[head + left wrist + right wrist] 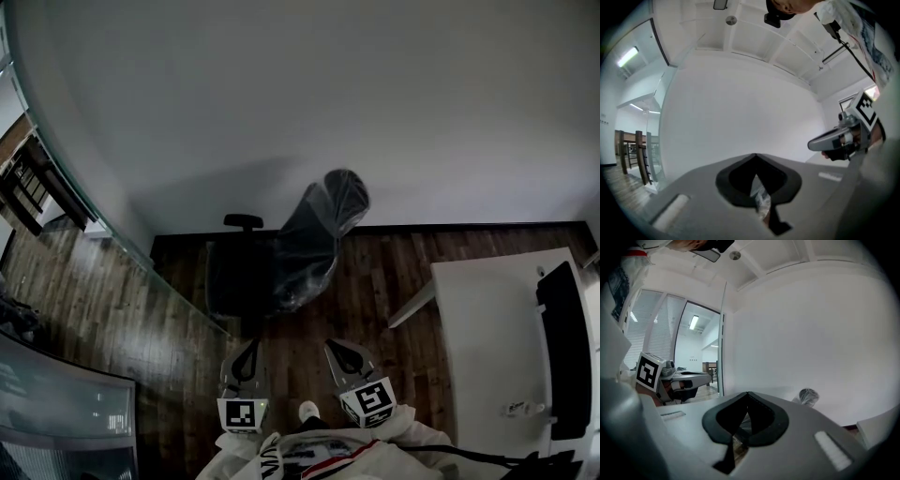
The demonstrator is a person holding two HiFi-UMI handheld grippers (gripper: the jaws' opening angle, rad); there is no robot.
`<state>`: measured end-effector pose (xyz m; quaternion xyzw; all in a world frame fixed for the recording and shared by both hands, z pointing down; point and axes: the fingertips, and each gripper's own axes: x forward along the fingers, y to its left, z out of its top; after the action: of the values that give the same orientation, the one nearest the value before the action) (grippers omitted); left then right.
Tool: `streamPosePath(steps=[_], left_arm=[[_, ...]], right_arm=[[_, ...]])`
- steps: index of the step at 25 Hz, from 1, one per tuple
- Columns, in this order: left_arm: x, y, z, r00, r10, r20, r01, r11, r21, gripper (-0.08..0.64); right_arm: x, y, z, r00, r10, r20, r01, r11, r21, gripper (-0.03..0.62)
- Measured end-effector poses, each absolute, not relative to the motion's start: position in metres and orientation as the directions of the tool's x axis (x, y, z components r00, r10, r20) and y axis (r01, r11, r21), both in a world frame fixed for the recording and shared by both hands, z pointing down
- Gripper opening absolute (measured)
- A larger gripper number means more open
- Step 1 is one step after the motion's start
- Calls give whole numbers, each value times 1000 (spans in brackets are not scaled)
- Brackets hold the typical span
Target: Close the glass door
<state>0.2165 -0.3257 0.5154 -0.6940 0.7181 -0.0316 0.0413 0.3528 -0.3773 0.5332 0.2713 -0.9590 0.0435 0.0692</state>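
**A:** Gripper finish?
**B:** Left gripper (250,347) and right gripper (335,346): grey shells, black lining. Each carries a black-and-white marker cube (242,413).
**A:** Clothing?
**B:** White sleeves (412,433); shirt (328,458) with red stripe.

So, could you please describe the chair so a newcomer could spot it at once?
Follow the white wall down to the dark wood floor. The office chair stands there, between the glass panel at the left and the white desk at the right. Only its back is wrapped in clear plastic.
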Motion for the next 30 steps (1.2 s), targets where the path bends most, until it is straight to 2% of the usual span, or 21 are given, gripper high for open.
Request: streamPosePath(steps=[7, 12, 23, 30], left_arm=[[206, -355, 519, -7, -1000, -20, -993, 10, -120, 0], [194, -381, 521, -30, -1000, 5, -994, 30, -103, 0], [101, -435, 513, -305, -952, 7, -937, 299, -181, 0], [77, -466, 507, -424, -904, 63, -897, 409, -165, -2]], right_arm=[[350, -404, 534, -819, -548, 167, -562, 825, -49, 5], [325, -436, 545, -844, -505, 179, -523, 849, -71, 5], [195, -521, 536, -968, -212, 135, -225, 970, -88, 5], [144, -556, 530, -990, -40, 138, -56, 992, -115, 5]])
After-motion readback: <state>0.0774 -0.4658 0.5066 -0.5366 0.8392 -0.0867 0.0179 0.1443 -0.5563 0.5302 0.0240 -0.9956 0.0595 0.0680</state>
